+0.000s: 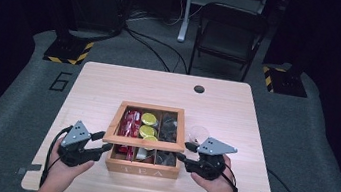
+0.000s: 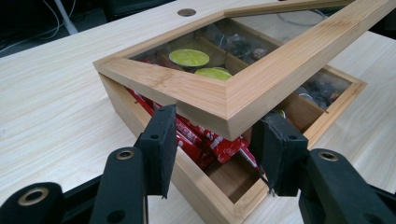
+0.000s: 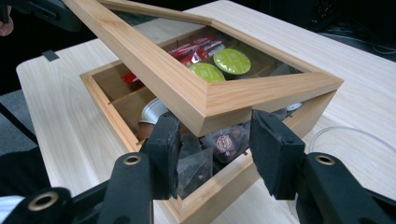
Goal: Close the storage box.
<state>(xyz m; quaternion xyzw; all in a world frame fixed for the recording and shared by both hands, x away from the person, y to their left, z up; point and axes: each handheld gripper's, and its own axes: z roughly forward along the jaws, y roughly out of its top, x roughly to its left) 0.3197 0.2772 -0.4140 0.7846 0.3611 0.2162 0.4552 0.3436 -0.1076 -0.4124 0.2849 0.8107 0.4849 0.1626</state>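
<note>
Wooden tea box [image 1: 142, 169] sits on counter [image 1: 110, 82], near front edge. Glass-paned lid [image 2: 261, 70] raised, tilted. Left hand-held gripper [image 2: 212, 149] and right hand-held gripper [image 3: 212, 149] both spread wide, each straddling a front lid corner, gripping nothing. Red packets [image 2: 205, 140], green capsules [image 3: 231, 60] inside.

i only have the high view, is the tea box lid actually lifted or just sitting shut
Observer: Lifted. In the left gripper view the glass lid is raised at its front corner, with a gap above the box.
Operator: what's under that corner
Observer: Red packets, lying in the front compartment.
Operator: and on the right side
Observer: In the right gripper view, dark pyramid tea bags sit under the raised corner, between the right gripper and the box.
Operator: is the right one clamped on the lid
Observer: No, its jaws are open astride the corner.
</note>
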